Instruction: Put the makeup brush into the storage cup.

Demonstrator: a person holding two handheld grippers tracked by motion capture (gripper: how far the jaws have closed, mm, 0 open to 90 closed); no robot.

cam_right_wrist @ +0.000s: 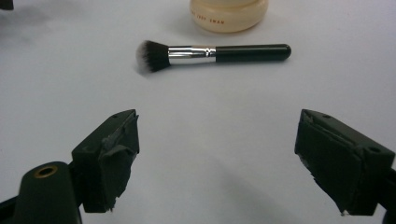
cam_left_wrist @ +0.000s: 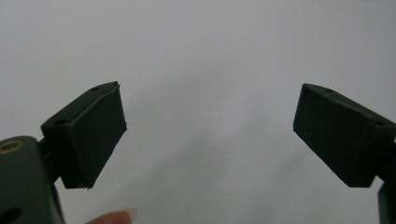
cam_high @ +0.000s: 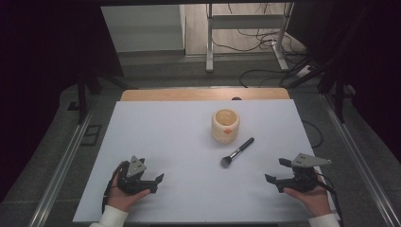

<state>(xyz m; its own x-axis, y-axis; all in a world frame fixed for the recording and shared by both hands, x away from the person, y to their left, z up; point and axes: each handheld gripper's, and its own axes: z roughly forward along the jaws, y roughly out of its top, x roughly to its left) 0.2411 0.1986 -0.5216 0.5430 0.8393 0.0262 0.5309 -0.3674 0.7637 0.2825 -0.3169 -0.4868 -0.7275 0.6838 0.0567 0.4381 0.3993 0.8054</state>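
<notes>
A black-handled makeup brush [cam_high: 238,152] with a silver ferrule lies flat on the white table top [cam_high: 165,137], bristles toward the near side. Just behind it stands a cream-coloured cup [cam_high: 225,125], upright and open on top. My left gripper [cam_high: 157,183] rests at the near left, jaws apart with nothing between them; in the left gripper view [cam_left_wrist: 210,135] bare white surface lies beyond the jaws. My right gripper [cam_high: 275,170] sits at the near right, open and empty. In the right gripper view [cam_right_wrist: 217,154] the brush [cam_right_wrist: 215,53] lies crosswise ahead of the jaws, with the cup [cam_right_wrist: 229,14] behind it.
A strip of wooden table edge [cam_high: 203,94] shows at the far side of the white sheet. Beyond it, a metal desk frame [cam_high: 209,42] and loose cables [cam_high: 257,38] are on the floor. Dark curtains flank both sides.
</notes>
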